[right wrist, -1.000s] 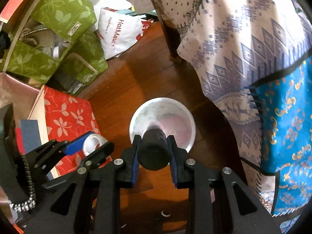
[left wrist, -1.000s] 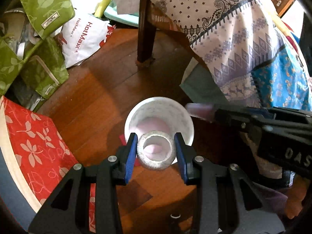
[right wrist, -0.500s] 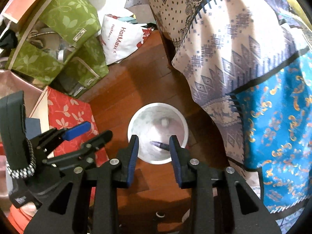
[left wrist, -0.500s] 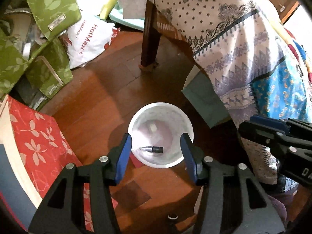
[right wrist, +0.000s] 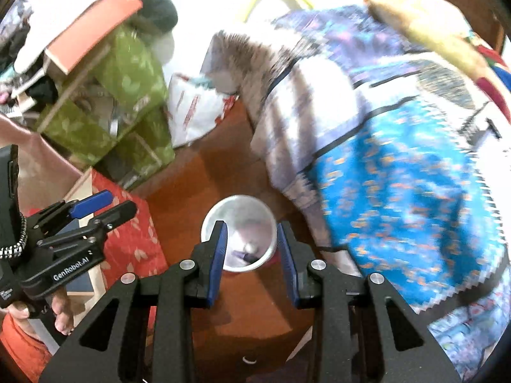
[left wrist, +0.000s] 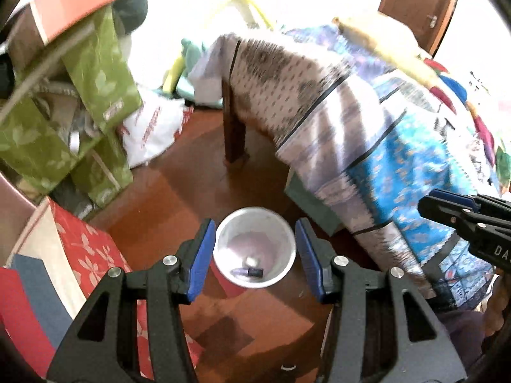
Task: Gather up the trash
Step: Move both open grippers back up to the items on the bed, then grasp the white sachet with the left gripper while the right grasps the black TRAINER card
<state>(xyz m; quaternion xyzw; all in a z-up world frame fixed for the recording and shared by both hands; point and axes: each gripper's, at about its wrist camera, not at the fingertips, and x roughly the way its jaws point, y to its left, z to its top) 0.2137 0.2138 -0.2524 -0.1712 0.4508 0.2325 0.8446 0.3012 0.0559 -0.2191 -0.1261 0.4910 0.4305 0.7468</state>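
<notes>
A white round trash bin [left wrist: 225, 237] stands on the wooden floor below both grippers; it also shows in the right wrist view [right wrist: 210, 220]. Inside it lie a dark cylindrical piece [left wrist: 250, 271] and a small white piece [left wrist: 250, 260]. My left gripper [left wrist: 254, 260] is open and empty, well above the bin. My right gripper [right wrist: 252, 260] is open and empty above the same bin. The right gripper's tips show at the right edge of the left wrist view [left wrist: 447, 206], and the left gripper shows at the left of the right wrist view [right wrist: 105, 206].
A cloth-covered table [left wrist: 335, 102] with a wooden leg [left wrist: 234, 137] stands to the right. Green leaf-print bags [left wrist: 80, 108], a white plastic bag [left wrist: 153, 127] and a red floral box [left wrist: 86, 249] crowd the left. Wooden floor [left wrist: 188, 198] lies between them.
Both grippers opened and dropped their items, a white ring and a dark cylinder, into the bin. Both then rose away from the bin, which now looks smaller.
</notes>
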